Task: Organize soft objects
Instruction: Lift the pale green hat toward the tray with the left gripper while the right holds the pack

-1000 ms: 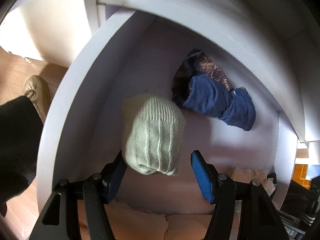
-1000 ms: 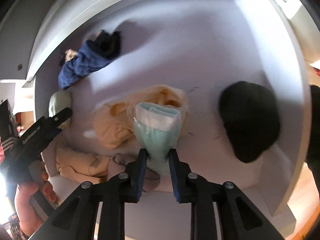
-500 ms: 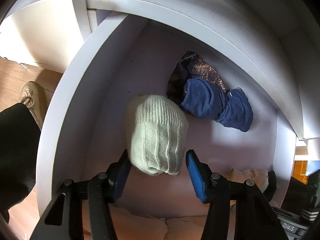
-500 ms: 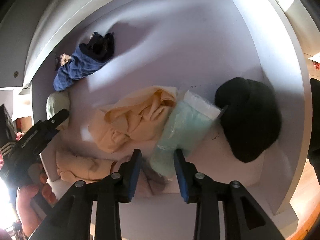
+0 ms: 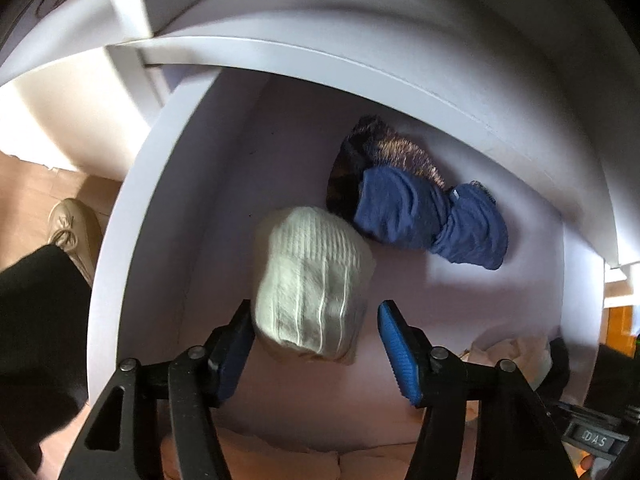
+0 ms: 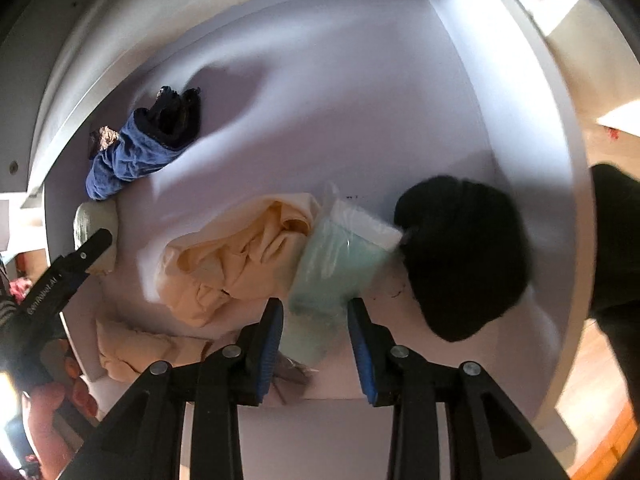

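A cream knit hat (image 5: pixel 312 280) lies on the white shelf floor (image 5: pixel 288 140) between the fingers of my left gripper (image 5: pixel 316 308). The left pad touches its side and the right pad stands clear of it. Behind it lies a navy garment (image 5: pixel 428 216) on a dark patterned cloth (image 5: pixel 384 148). In the right wrist view a teal pack in clear plastic (image 6: pixel 340 252) lies tilted between a peach cloth (image 6: pixel 240 256) and a black hat (image 6: pixel 464 256). Its near end sits between the fingers of my right gripper (image 6: pixel 315 304), which is open.
The shelf's side wall (image 5: pixel 132 240) curves close on the left, with a beige shoe (image 5: pixel 74 224) and a dark trouser leg (image 5: pixel 36 340) beyond it. More peach cloth (image 6: pixel 132 348) lies at the front edge. A hand (image 6: pixel 44 408) holds the left gripper.
My right gripper opened and let go of the teal pack, which tipped over to the right against the black hat. My left gripper's jaws narrowed a little around the cream hat.
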